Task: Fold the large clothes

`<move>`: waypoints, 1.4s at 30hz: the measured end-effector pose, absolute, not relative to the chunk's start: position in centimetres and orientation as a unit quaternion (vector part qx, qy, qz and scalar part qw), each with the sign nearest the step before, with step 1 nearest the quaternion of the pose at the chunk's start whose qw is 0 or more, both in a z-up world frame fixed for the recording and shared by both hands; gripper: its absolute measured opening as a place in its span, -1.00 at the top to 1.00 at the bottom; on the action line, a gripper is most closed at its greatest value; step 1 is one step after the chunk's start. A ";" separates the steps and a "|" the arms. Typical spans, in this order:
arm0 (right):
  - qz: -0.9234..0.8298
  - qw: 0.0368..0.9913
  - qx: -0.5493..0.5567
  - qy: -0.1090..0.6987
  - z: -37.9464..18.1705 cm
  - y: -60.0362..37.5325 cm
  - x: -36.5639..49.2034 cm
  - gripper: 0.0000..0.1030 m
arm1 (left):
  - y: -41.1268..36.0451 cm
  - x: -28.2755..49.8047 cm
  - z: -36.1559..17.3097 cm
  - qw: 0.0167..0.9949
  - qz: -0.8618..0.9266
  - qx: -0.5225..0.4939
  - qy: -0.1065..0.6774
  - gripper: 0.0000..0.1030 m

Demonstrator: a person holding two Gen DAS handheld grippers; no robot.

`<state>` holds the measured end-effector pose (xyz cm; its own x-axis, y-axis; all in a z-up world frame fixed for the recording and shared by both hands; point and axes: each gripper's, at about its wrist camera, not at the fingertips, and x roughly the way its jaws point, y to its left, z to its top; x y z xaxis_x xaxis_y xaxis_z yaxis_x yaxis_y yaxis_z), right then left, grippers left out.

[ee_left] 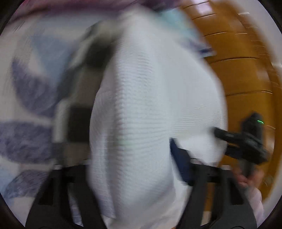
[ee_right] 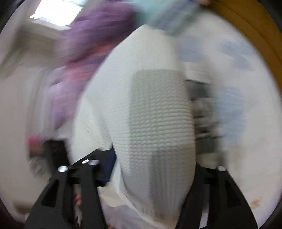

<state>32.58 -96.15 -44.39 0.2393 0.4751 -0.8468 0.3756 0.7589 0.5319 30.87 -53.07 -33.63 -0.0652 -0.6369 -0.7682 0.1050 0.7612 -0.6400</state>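
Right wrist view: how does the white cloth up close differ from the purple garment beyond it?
The white cloth is pale with a clear waffle weave; the purple garment is violet and too blurred to show any weave. The white cloth runs between the right gripper's fingers and fills mid-view; the purple garment sits farther off at upper left, clear of that gripper. Both are soft fabric.

One white waffle-knit garment [ee_left: 149, 105] fills both views. Two black hand-held grippers appear: the left hand-held gripper [ee_left: 134, 169] and the right hand-held gripper [ee_right: 141, 169]. One purple blurred cloth [ee_right: 98, 33] and one pale turquoise cloth [ee_right: 155, 10] lie behind it.
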 end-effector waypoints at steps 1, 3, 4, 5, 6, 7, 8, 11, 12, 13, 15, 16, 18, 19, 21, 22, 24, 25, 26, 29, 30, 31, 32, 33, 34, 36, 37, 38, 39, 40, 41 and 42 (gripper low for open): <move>0.028 0.685 0.384 0.618 -45.8 -97.2 31.7 -0.30 | -51.8 30.9 -33.8 0.648 -0.286 -0.220 0.670 -0.55; 0.046 0.691 0.402 0.599 -45.5 -97.7 30.1 -0.35 | -48.8 30.5 -32.3 0.680 -0.268 -0.185 0.657 -0.63; 0.038 0.707 0.377 0.596 -44.3 -97.6 28.9 -0.36 | -47.3 30.2 -31.7 0.691 -0.256 -0.165 0.655 -0.65; 0.012 0.721 0.349 0.598 -43.5 -97.8 27.7 -0.37 | -45.3 29.8 -30.8 0.706 -0.229 -0.135 0.657 -0.65; -0.026 0.739 0.313 0.597 -42.0 -97.8 26.0 -0.37 | -44.3 29.6 -30.3 0.716 -0.203 -0.111 0.659 -0.63; -0.038 0.758 0.300 0.578 -40.6 -98.1 24.9 -0.34 | -43.2 29.2 -29.6 0.726 -0.181 -0.084 0.658 -0.57; -0.016 0.779 0.296 0.552 -39.1 -97.7 23.7 0.03 | -43.0 29.1 -29.0 0.732 -0.172 -0.066 0.656 -0.43; 0.021 0.807 0.246 0.537 -35.9 -94.9 22.3 0.87 | -41.3 27.1 -26.6 0.750 -0.207 -0.065 0.624 0.09; 0.022 0.813 0.239 0.530 -35.8 -94.1 22.2 0.95 | -45.7 28.7 -26.0 0.752 -0.223 -0.072 0.616 0.17; 0.033 0.814 0.244 0.527 -35.7 -93.3 22.4 0.96 | -48.2 28.8 -25.6 0.751 -0.249 -0.070 0.607 0.23; 0.058 0.796 0.271 0.539 -37.7 -92.7 24.0 0.96 | -53.9 29.3 -26.9 0.734 -0.272 -0.047 0.620 0.52; 0.049 0.784 0.265 0.559 -39.3 -91.4 25.3 0.96 | -55.9 29.5 -28.2 0.730 -0.266 -0.034 0.629 0.53; 0.000 0.763 0.246 0.598 -43.8 -90.4 26.9 1.00 | -57.3 29.8 -32.1 0.735 -0.243 -0.008 0.633 0.49; -0.009 0.752 0.267 0.603 -45.1 -90.6 27.5 1.00 | -58.2 30.7 -32.9 0.738 -0.238 -0.018 0.631 0.45; -0.029 0.726 0.357 0.587 -46.3 -91.8 27.2 1.00 | -57.5 30.8 -32.3 0.738 -0.241 -0.032 0.630 0.43; -0.030 0.716 0.401 0.571 -45.6 -92.3 26.2 1.00 | -56.9 30.4 -31.4 0.740 -0.242 -0.028 0.627 0.43; -0.049 0.725 0.396 0.562 -43.6 -92.2 24.3 1.00 | -55.4 28.8 -30.2 0.745 -0.246 -0.003 0.620 0.43; -0.077 0.745 0.357 0.559 -42.3 -91.7 22.8 1.00 | -54.5 28.2 -30.4 0.739 -0.247 -0.002 0.627 0.43; -0.104 0.756 0.322 0.560 -41.8 -91.3 21.6 1.00 | -54.5 27.7 -31.0 0.730 -0.249 -0.010 0.636 0.44; -0.108 0.745 0.315 0.578 -45.5 -90.3 20.2 1.00 | -55.1 25.6 -34.3 0.716 -0.248 0.017 0.653 0.44; -0.108 0.745 0.311 0.580 -46.6 -90.1 20.2 1.00 | -55.1 25.3 -34.6 0.713 -0.246 0.024 0.657 0.44; -0.121 0.736 0.327 0.580 -46.7 -90.3 20.2 1.00 | -54.8 25.3 -34.0 0.714 -0.236 0.013 0.659 0.43; -0.123 0.730 0.350 0.574 -45.9 -90.5 20.0 1.00 | -54.2 25.1 -33.0 0.719 -0.231 -0.002 0.656 0.43; -0.110 0.733 0.368 0.562 -44.9 -90.4 19.7 0.88 | -54.0 24.7 -32.1 0.722 -0.239 -0.003 0.649 0.36; -0.097 0.740 0.374 0.551 -43.8 -90.1 19.4 0.89 | -54.0 24.2 -31.4 0.726 -0.246 0.011 0.643 0.22; -0.090 0.755 0.352 0.546 -41.6 -88.9 18.4 0.88 | -53.8 23.2 -29.5 0.736 -0.253 0.060 0.625 -0.31; -0.087 0.760 0.340 0.547 -40.3 -87.9 17.8 0.88 | -53.6 22.6 -28.4 0.740 -0.264 0.067 0.615 -0.31; -0.086 0.763 0.336 0.546 -39.5 -87.3 17.3 0.85 | -53.2 22.1 -27.4 0.738 -0.277 0.062 0.612 -0.31; -0.086 0.767 0.332 0.542 -38.5 -86.6 16.7 0.83 | -52.8 21.8 -26.5 0.735 -0.284 0.060 0.613 -0.31; -0.088 0.771 0.327 0.540 -37.4 -85.7 15.9 0.77 | -52.9 21.6 -25.9 0.734 -0.283 0.064 0.614 -0.31; -0.094 0.772 0.323 0.540 -36.7 -85.1 15.1 0.70 | -52.5 21.0 -25.0 0.735 -0.284 0.068 0.612 -0.36; -0.106 0.773 0.318 0.539 -35.4 -83.9 14.1 0.69 | -52.0 20.3 -24.1 0.736 -0.289 0.066 0.608 -0.45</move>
<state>14.14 -83.86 -35.36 0.3964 0.1795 -0.9003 0.5061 0.7755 0.3775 20.29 -52.04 -24.10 0.0930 -0.3451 -0.9340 0.5064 0.8240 -0.2540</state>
